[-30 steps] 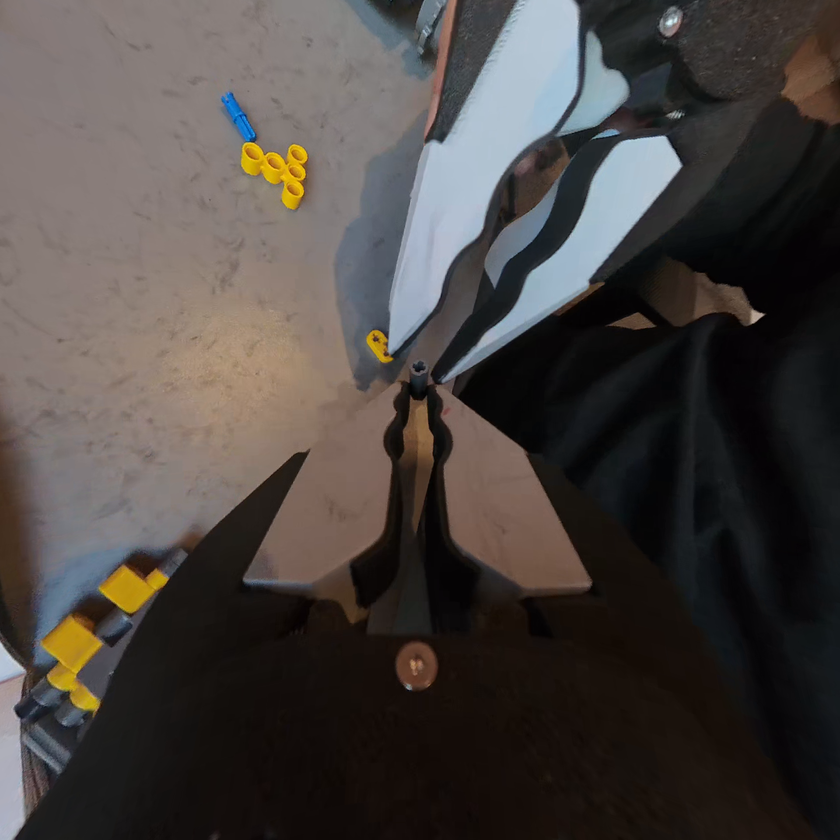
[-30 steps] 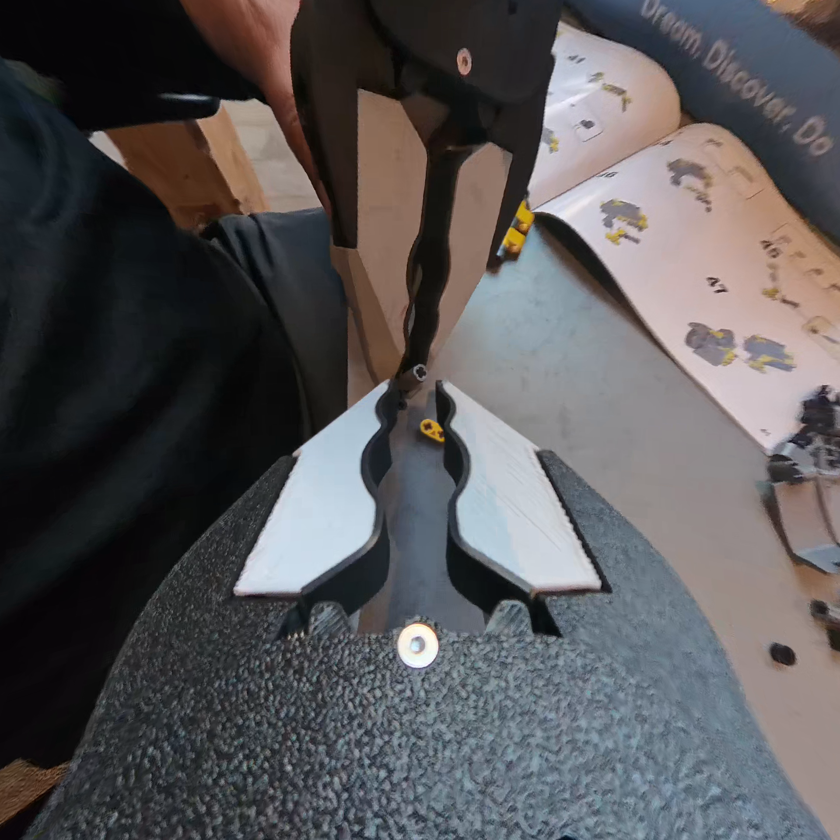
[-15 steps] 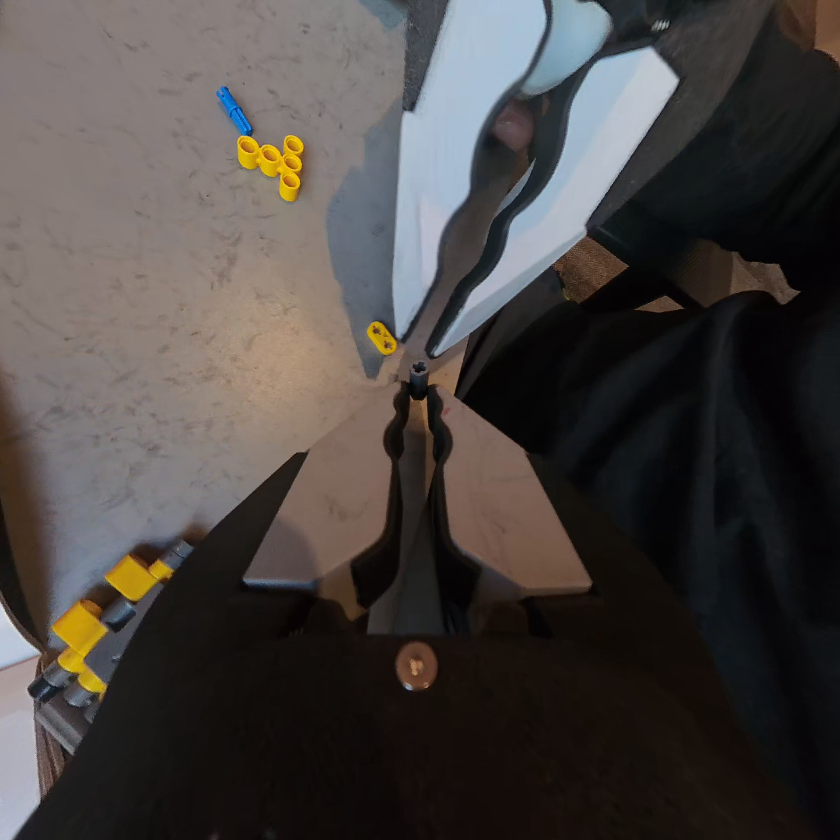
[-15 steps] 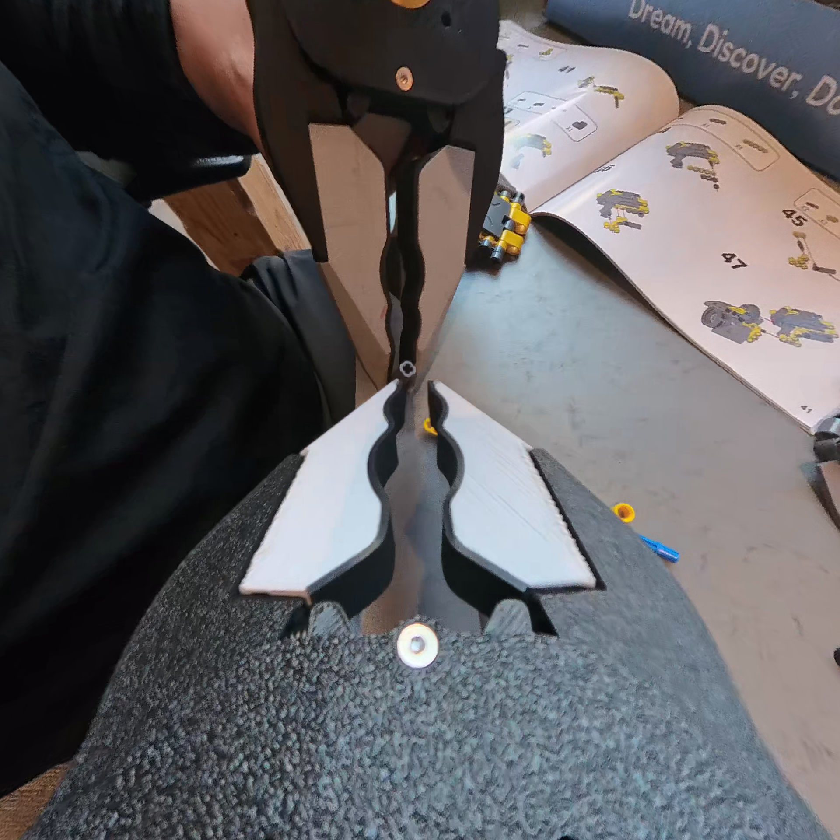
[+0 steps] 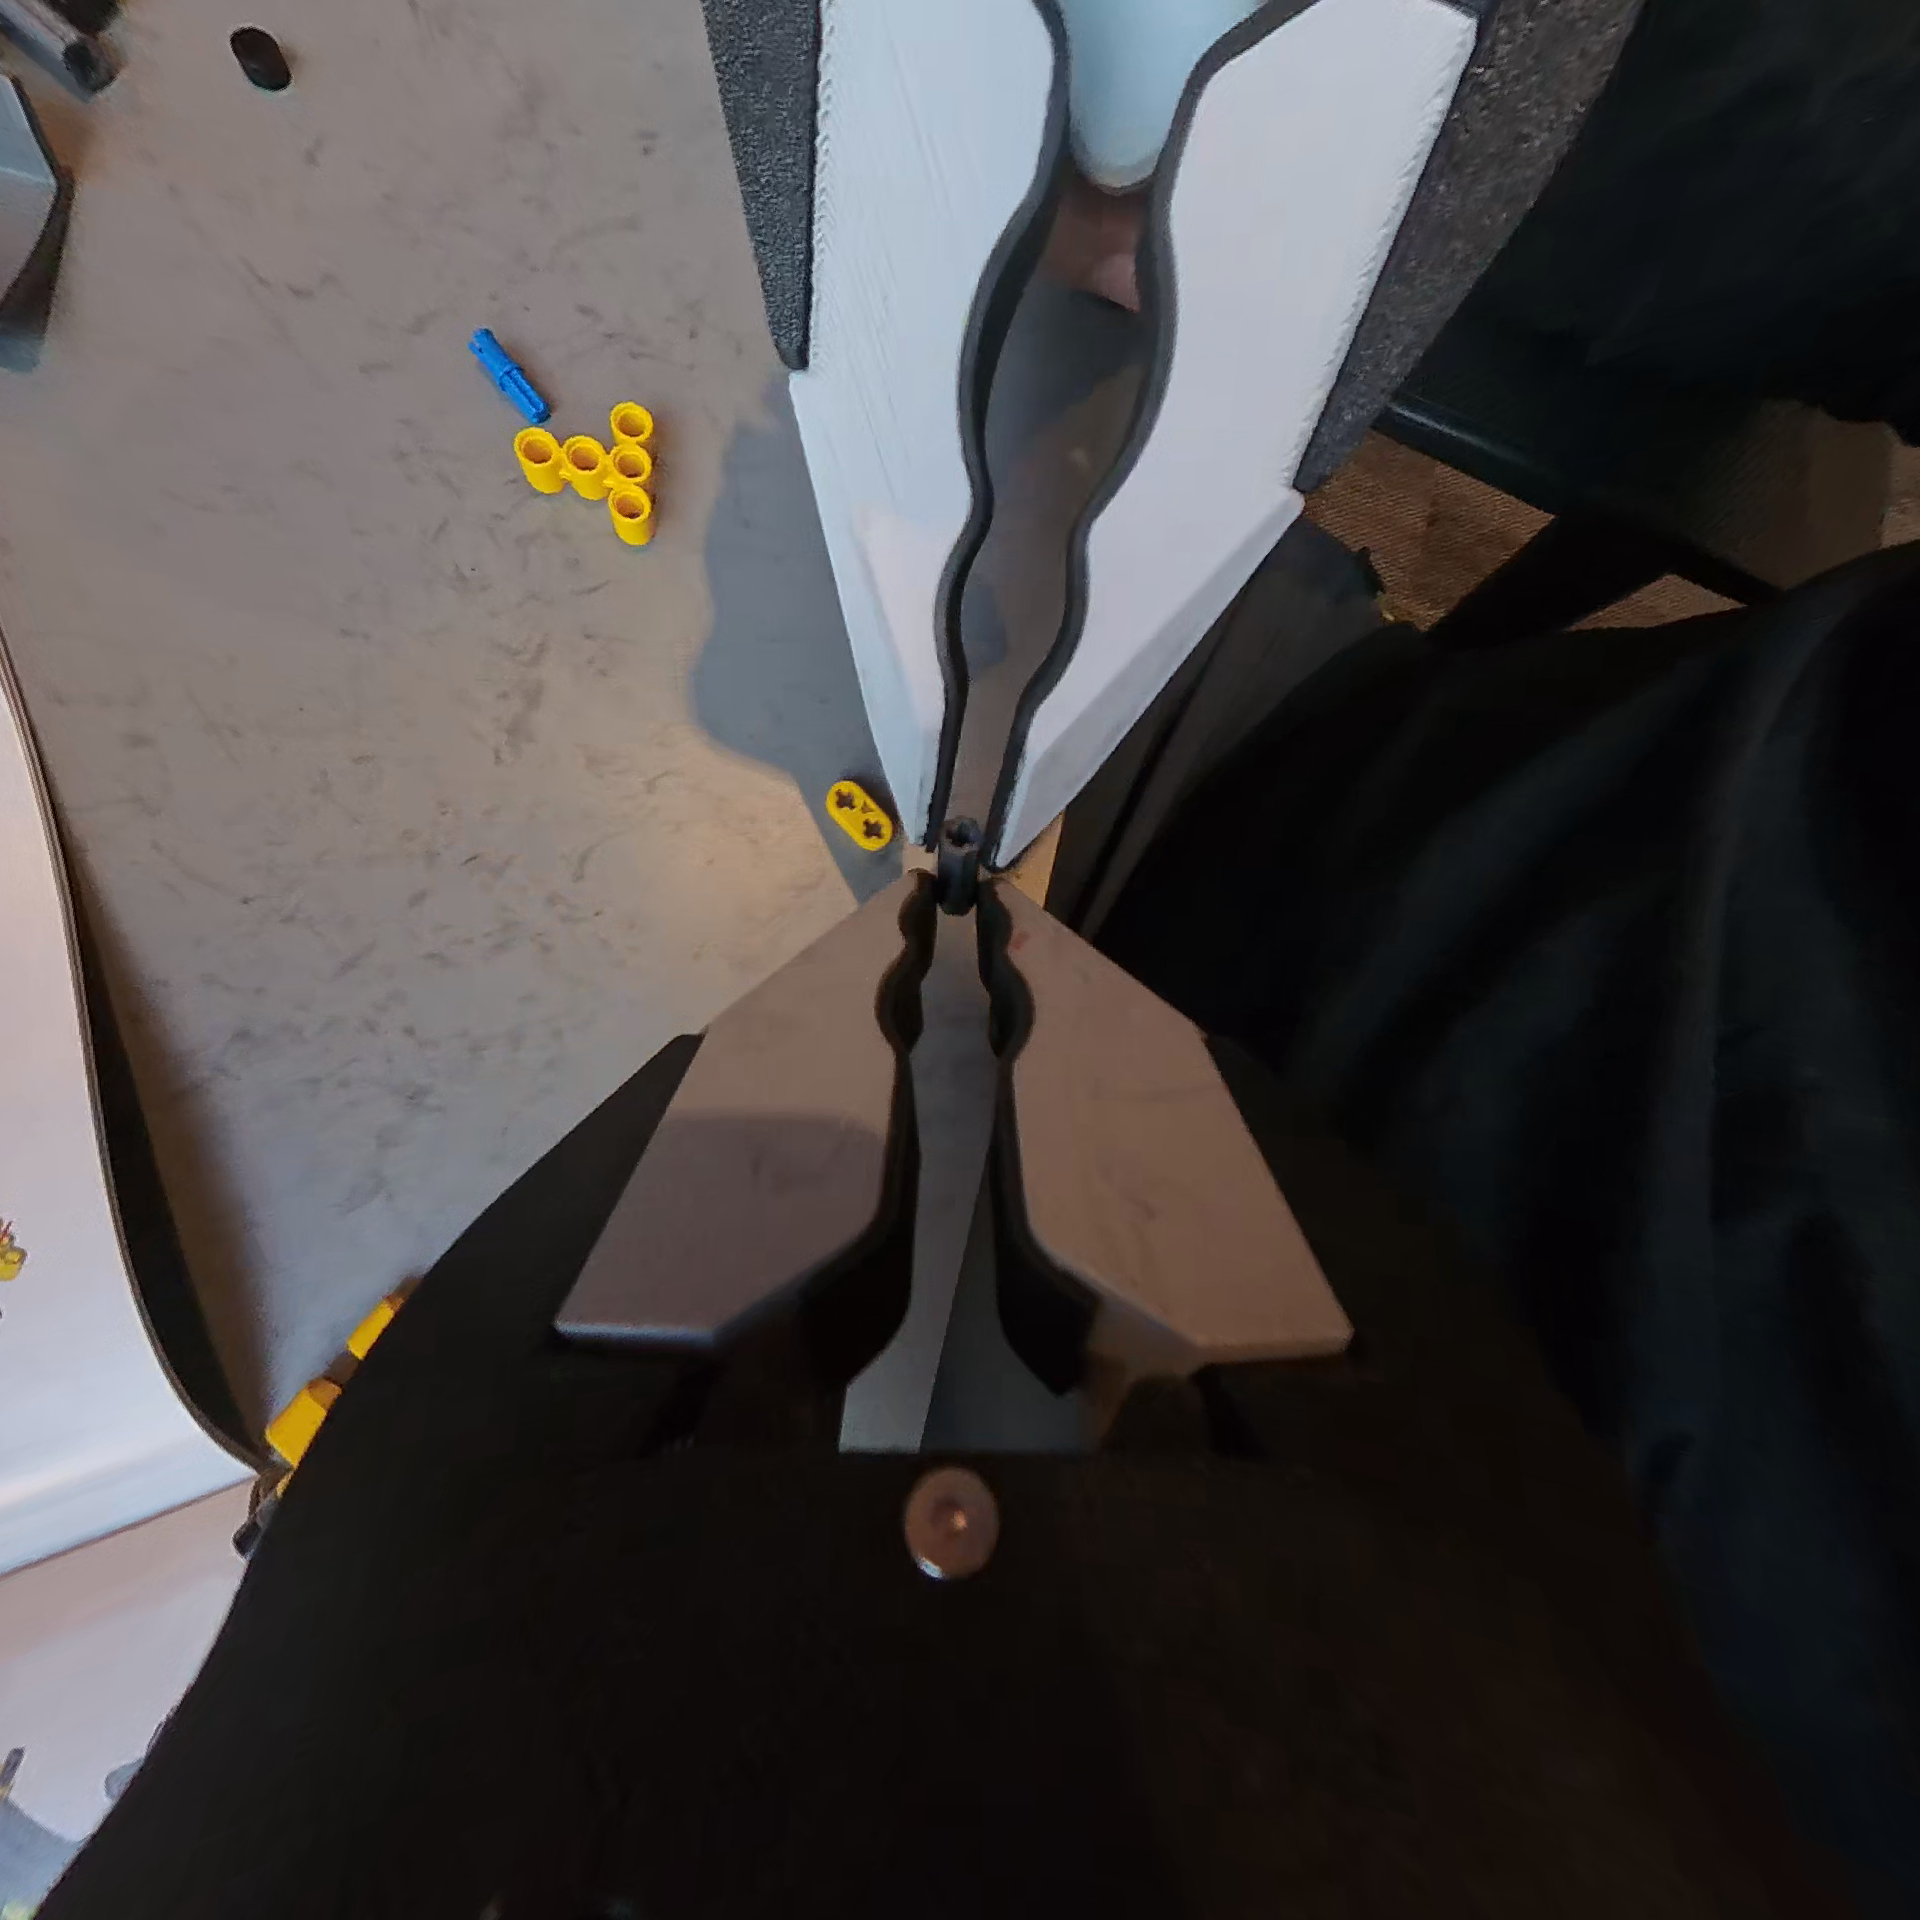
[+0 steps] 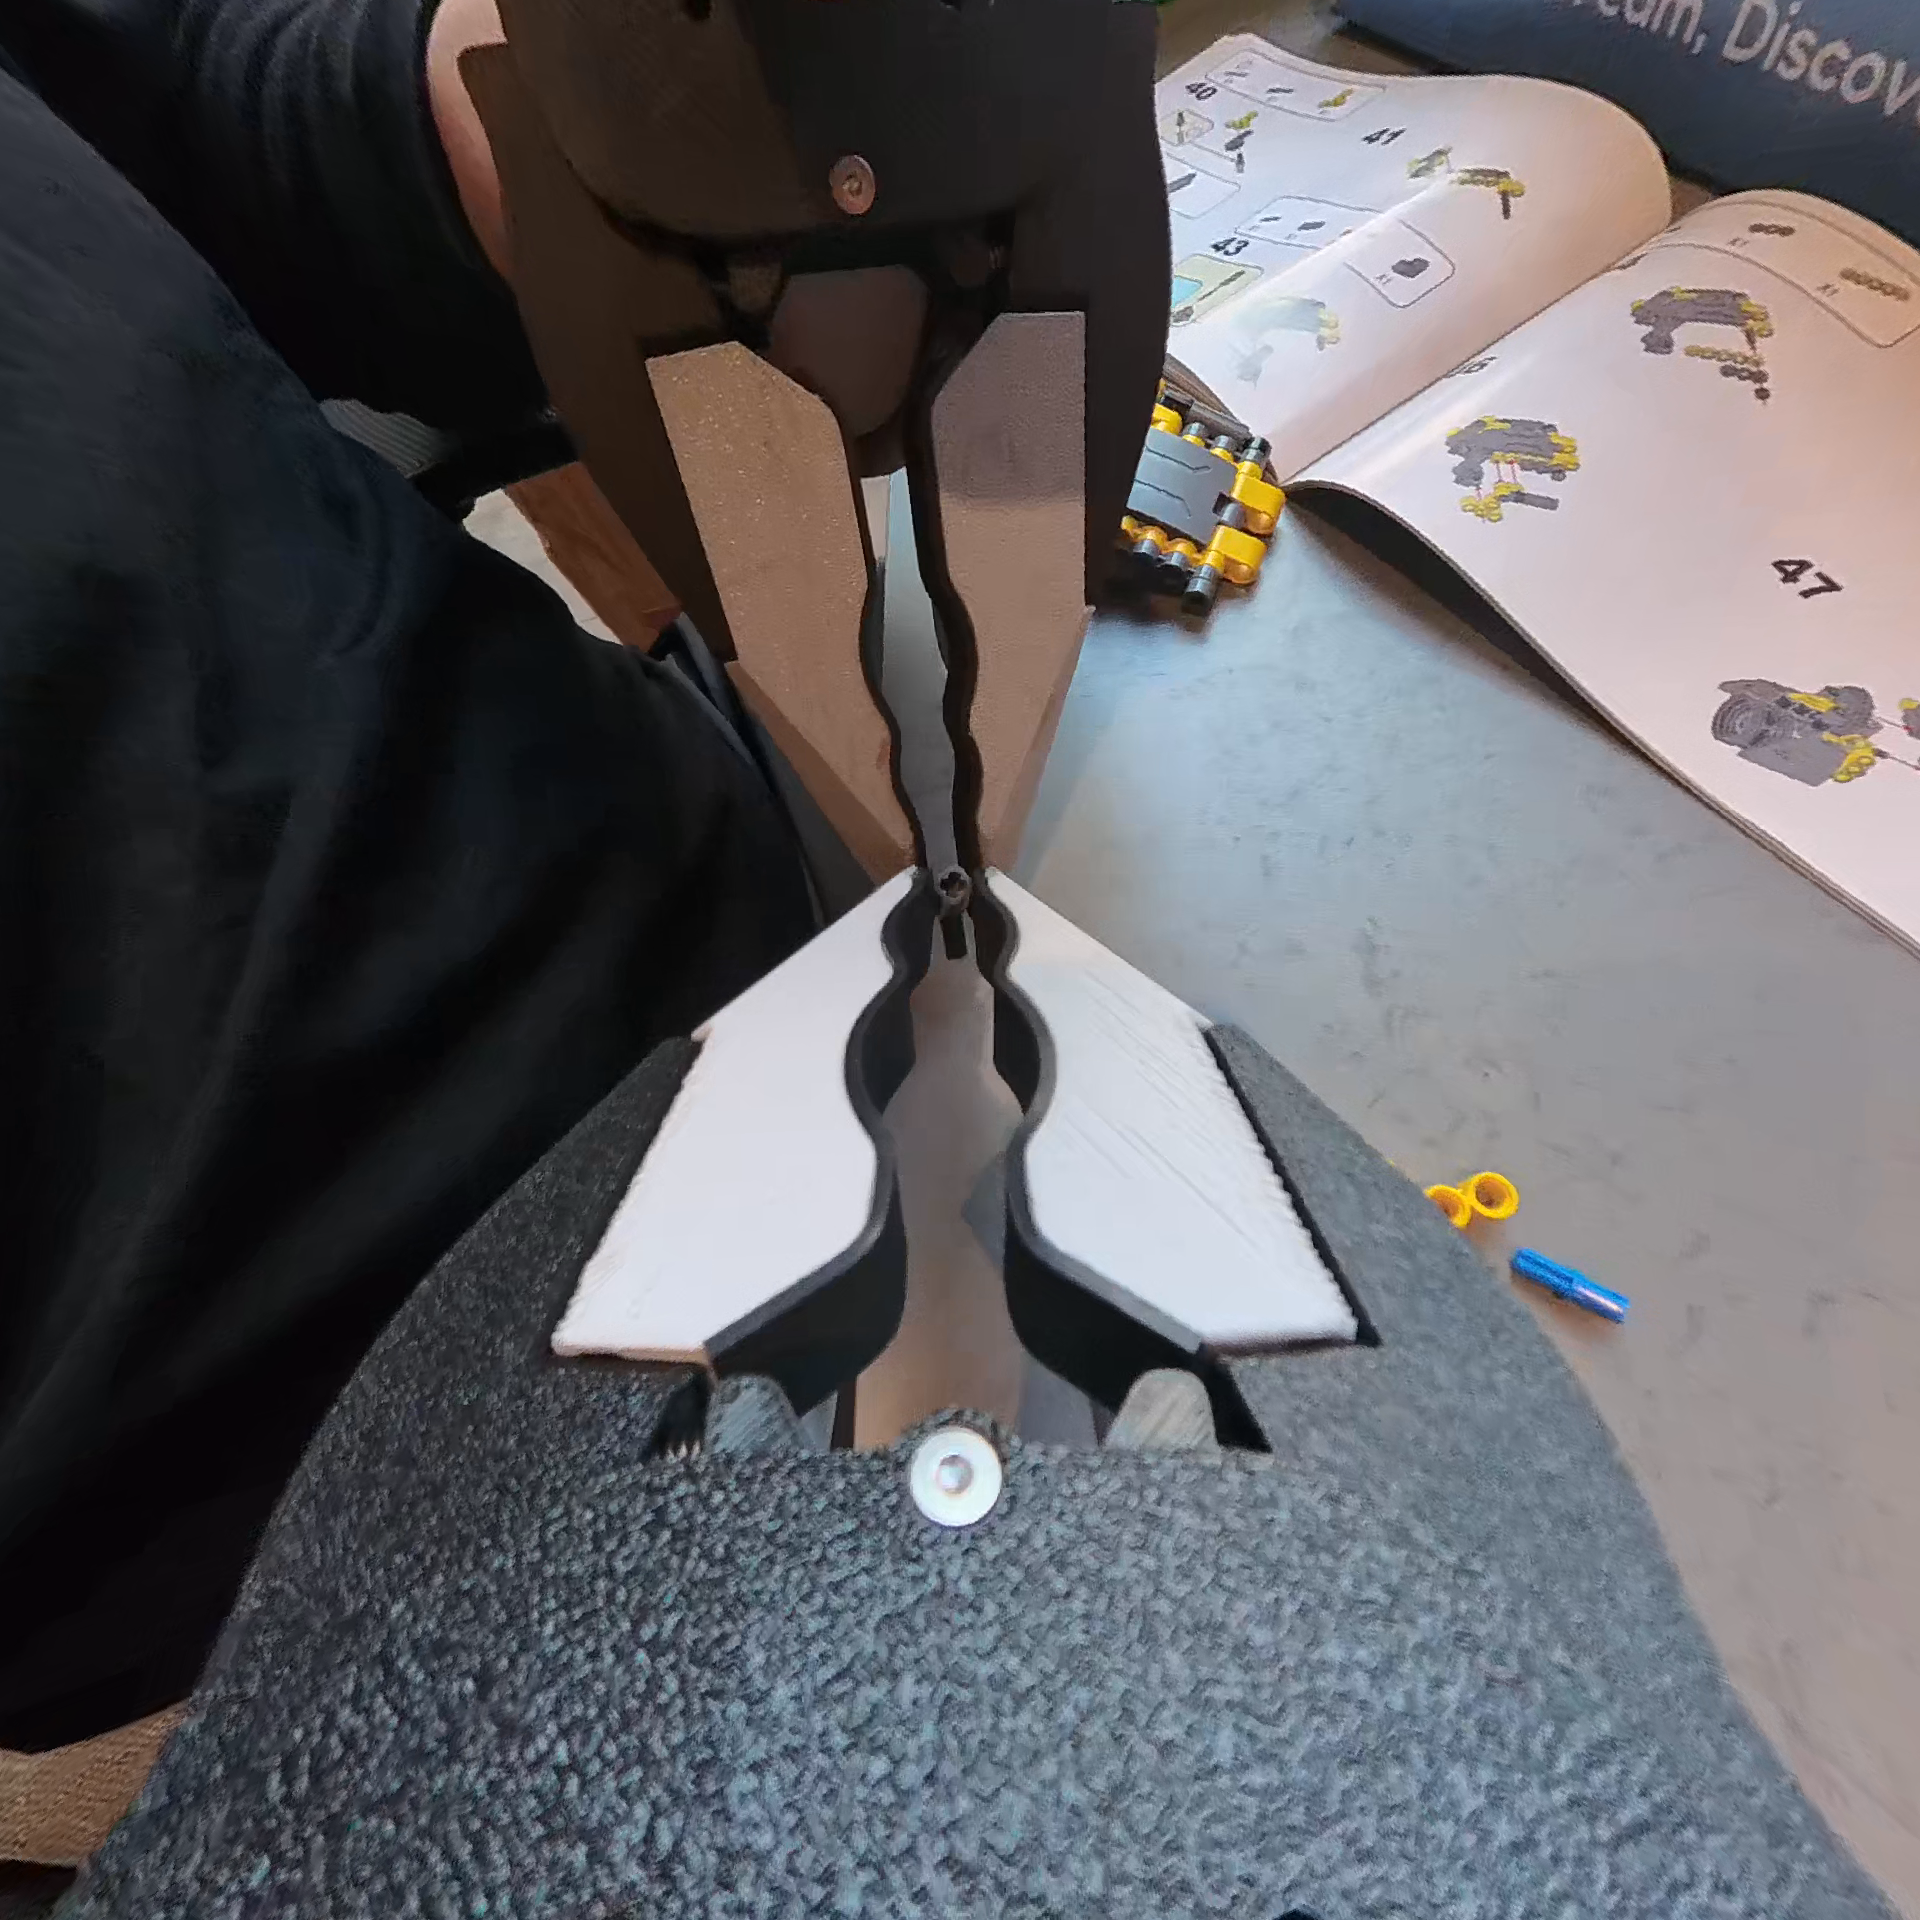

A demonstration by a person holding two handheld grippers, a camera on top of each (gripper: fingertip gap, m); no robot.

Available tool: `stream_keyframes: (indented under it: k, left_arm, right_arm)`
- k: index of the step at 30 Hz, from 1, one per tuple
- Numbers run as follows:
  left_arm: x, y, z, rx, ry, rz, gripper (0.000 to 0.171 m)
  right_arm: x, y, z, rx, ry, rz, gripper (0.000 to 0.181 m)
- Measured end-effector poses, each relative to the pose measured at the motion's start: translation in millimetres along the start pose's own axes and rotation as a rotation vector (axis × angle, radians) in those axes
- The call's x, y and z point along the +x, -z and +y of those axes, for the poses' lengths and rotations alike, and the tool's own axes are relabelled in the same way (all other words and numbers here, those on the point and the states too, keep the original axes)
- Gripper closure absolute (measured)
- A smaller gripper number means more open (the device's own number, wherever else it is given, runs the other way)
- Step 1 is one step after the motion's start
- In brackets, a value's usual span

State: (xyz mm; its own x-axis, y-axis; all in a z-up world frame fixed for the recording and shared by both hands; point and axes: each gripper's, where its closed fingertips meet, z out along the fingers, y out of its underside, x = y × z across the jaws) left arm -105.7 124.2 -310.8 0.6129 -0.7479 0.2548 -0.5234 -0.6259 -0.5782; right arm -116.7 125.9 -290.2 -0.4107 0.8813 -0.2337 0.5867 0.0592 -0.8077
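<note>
My left gripper (image 5: pixel 956 896) is shut on a small dark axle pin (image 5: pixel 958 860), which sticks out past its tips. My right gripper (image 6: pixel 951 899), with white fingers, meets it tip to tip and is closed around the pin's other end (image 6: pixel 952 885). In the left wrist view the right gripper (image 5: pixel 961 844) comes down from the top. In the right wrist view the left gripper (image 6: pixel 951 857) comes down from the top. A small yellow two-hole piece (image 5: pixel 860 816) lies on the grey table (image 5: pixel 364 831) just left of the tips.
A yellow connector cluster (image 5: pixel 597 468) and a blue pin (image 5: pixel 509 376) lie farther out on the table. An open instruction booklet (image 6: pixel 1662 468) and a yellow-and-grey assembly (image 6: pixel 1205 499) lie beyond the left gripper. A person in dark clothing (image 5: pixel 1558 1039) sits at the table edge. Only a small space, under 4 cm, lies between the two pairs of fingers.
The right gripper has swung in line with the left one, narrowed, and moved in until its tips sit around the pin's free end. The left gripper has kept its hold on the pin.
</note>
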Motion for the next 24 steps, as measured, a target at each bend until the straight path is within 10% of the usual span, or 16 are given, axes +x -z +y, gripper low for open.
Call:
stream_keyframes:
  k: [24]
  left_arm:
    - [6, 21, -25, 0.289, 0.075, 0.109, 0.164]
  right_arm:
    - [-2, 15, -10, 0.101, 0.087, 0.023, 0.176]
